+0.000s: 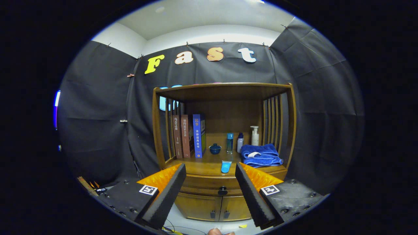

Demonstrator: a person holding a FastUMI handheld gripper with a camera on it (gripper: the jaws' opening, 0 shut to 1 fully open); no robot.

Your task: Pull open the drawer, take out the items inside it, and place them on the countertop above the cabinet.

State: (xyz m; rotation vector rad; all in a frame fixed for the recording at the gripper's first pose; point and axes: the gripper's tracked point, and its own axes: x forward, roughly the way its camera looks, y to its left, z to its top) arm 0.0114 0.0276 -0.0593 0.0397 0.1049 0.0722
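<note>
The drawer [215, 186] sits shut in the wooden cabinet [156, 130], its one dark knob [222, 190] straight ahead at twelve o'clock from the gripper [210, 171], seen through the gap between the two fingers. The fingers stand wide apart, holding nothing and short of the cabinet. Below the drawer are two doors [212, 206], each with one small handle. On the countertop [199, 168] above the drawer, a blue tube [226, 166] lies near the front edge, at about twelve o'clock beyond the knob. Toward ten o'clock stand three books [189, 135] upright, side by side. One small dark lidded cup [215, 148] sits just right of them. Behind the tube stand two small bottles [235, 142]; at one o'clock is one white pump bottle [254, 136], and in front of it one folded blue towel [261, 155].
</note>
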